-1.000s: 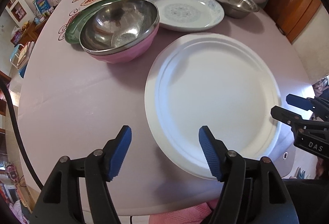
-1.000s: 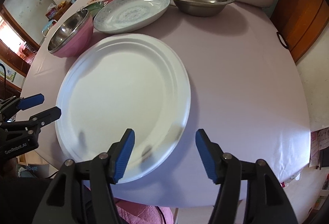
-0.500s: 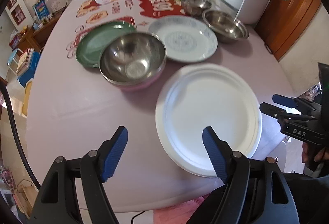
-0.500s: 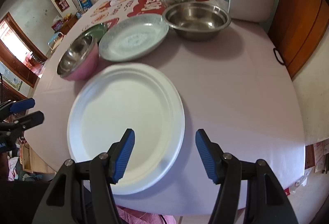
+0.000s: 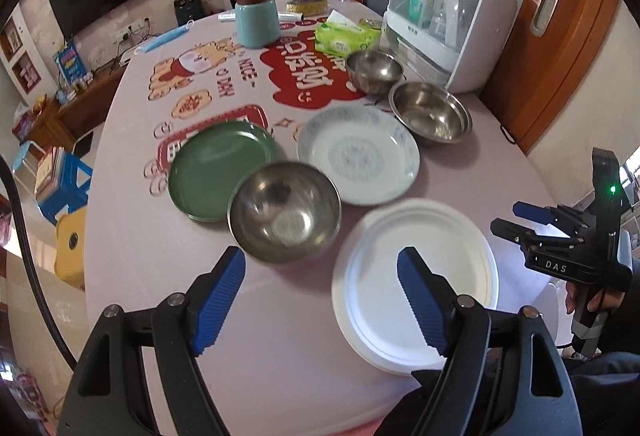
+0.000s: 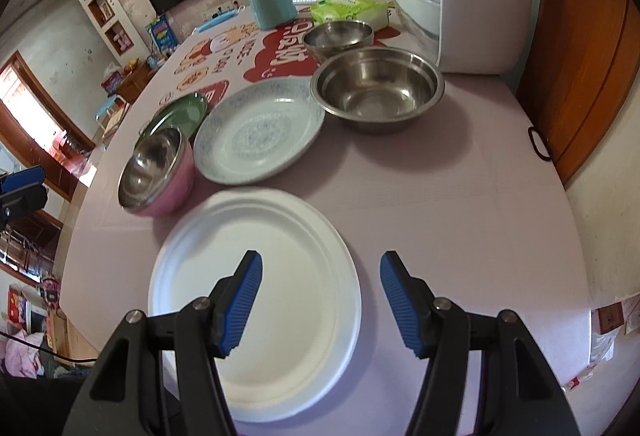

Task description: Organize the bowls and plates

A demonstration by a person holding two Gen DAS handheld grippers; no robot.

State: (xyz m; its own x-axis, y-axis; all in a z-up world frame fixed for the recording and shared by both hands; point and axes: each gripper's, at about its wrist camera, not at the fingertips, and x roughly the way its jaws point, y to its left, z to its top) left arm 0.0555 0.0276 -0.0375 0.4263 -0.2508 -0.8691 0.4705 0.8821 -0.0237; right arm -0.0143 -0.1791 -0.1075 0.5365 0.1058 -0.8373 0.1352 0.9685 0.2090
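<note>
A white plate (image 5: 460, 268) (image 6: 296, 236) lies at the table's near edge. My left gripper (image 5: 318, 260) hovers above it and the steel bowl with a pink outside (image 5: 284, 211) (image 6: 156, 167); its jaws are opening with nothing between them. My right gripper (image 6: 320, 260) (image 5: 520, 220) hangs open over the white plate's right rim, apart from it. Farther back lie a green plate (image 5: 216, 167) (image 6: 176, 111), a blue-patterned plate (image 5: 358, 159) (image 6: 256, 139), a large steel bowl (image 5: 430, 111) (image 6: 376, 87) and a small steel bowl (image 5: 374, 67) (image 6: 338, 33).
At the far end of the table (image 5: 280, 336) stand a teal jar (image 5: 256, 19), a green tissue pack (image 5: 346, 37) and a white cabinet with bottles (image 5: 448, 23). A wooden door (image 6: 584, 67) is close on the right. A hand (image 5: 588, 302) holds the right gripper.
Both grippers have risen and drawn back from the white plate, which now looks smaller and lower in each view. The left jaws stand wider. The dishes have not moved.
</note>
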